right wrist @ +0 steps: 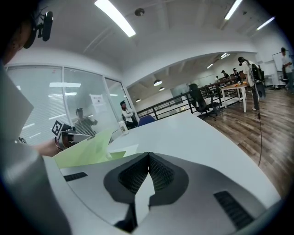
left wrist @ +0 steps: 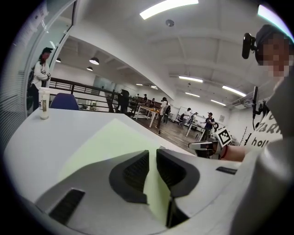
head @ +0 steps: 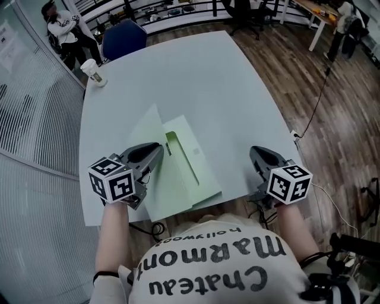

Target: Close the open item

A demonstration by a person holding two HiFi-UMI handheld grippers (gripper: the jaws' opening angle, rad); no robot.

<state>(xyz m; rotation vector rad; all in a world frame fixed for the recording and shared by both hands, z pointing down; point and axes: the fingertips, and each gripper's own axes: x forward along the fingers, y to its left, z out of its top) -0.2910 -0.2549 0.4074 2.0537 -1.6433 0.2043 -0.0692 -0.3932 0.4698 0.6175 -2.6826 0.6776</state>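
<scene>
A pale green paper folder [head: 178,172] on a pale blue-grey table [head: 196,77], brown wood-plank floor [head: 285,77], and the grey left gripper [head: 159,148] and right gripper [head: 255,153], with black ribbed pads [left wrist: 133,172] and black-and-white square-patterned marker cubes [head: 111,179].

Bright, even light from ceiling strips [left wrist: 167,8]; soft shadows on tabletop [head: 196,77]. Fisheye bending, black vignette in my claw views. My left claw [left wrist: 152,153] slightly soft.
</scene>
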